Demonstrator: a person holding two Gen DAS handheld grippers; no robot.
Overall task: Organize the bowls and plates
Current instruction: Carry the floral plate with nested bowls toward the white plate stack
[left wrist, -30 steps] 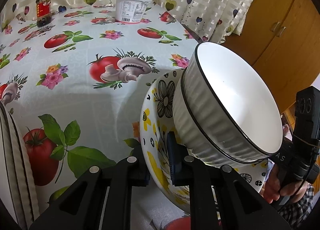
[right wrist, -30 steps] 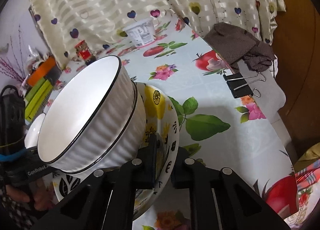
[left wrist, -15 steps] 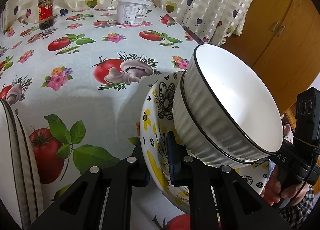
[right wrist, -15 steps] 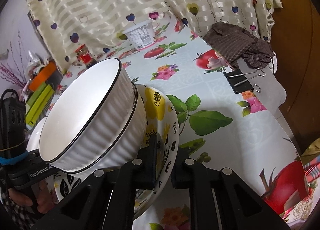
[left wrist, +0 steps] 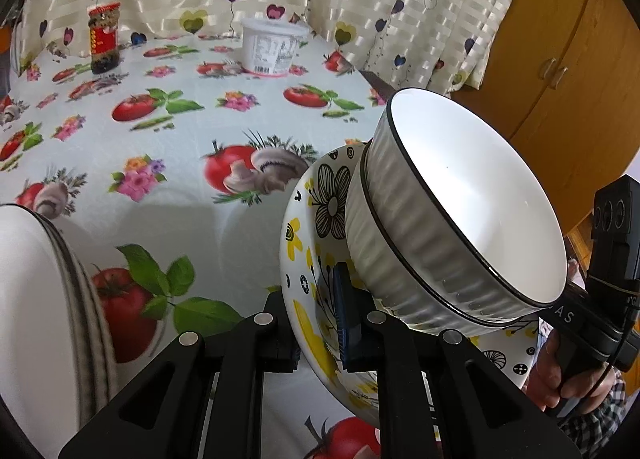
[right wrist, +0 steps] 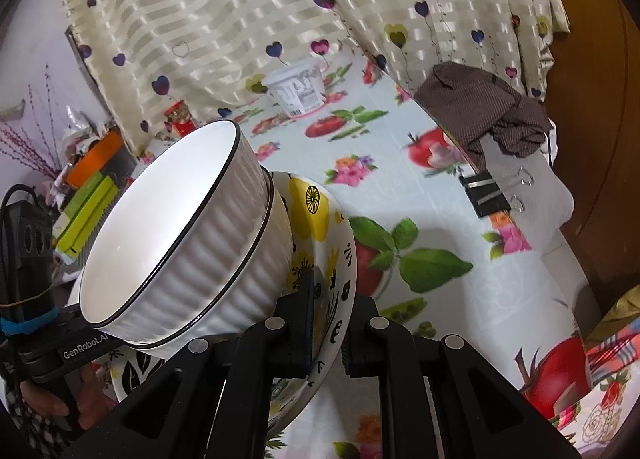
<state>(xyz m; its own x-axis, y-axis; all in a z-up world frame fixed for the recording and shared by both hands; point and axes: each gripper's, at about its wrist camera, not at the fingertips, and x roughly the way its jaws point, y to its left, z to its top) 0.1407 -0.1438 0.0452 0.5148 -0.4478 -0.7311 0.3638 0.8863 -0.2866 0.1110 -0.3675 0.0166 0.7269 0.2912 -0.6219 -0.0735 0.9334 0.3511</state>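
Observation:
A deep plate with yellow and black flowers (left wrist: 316,219) carries two nested white ribbed bowls with black rims (left wrist: 460,211). The whole stack hangs tilted above the tablecloth. My left gripper (left wrist: 320,323) is shut on the plate's near rim. From the opposite side my right gripper (right wrist: 326,319) is shut on the same plate (right wrist: 320,219), with the white bowls (right wrist: 180,227) leaning away to its left. Each view shows the other gripper's handle in a hand (left wrist: 548,363) past the bowls. A stack of white ribbed dishes (left wrist: 36,299) sits at the lower left.
A white lidded tub (left wrist: 274,45) and a red-labelled jar (left wrist: 104,39) stand at the table's far end by the heart-print curtain. A brown cloth (right wrist: 480,107) and a black binder clip (right wrist: 486,191) lie at the right table edge. A wooden cupboard (left wrist: 560,59) stands to the right.
Both grippers have risen a little with the plate and bowls, and the table now looks slightly farther below. Both grips are the same.

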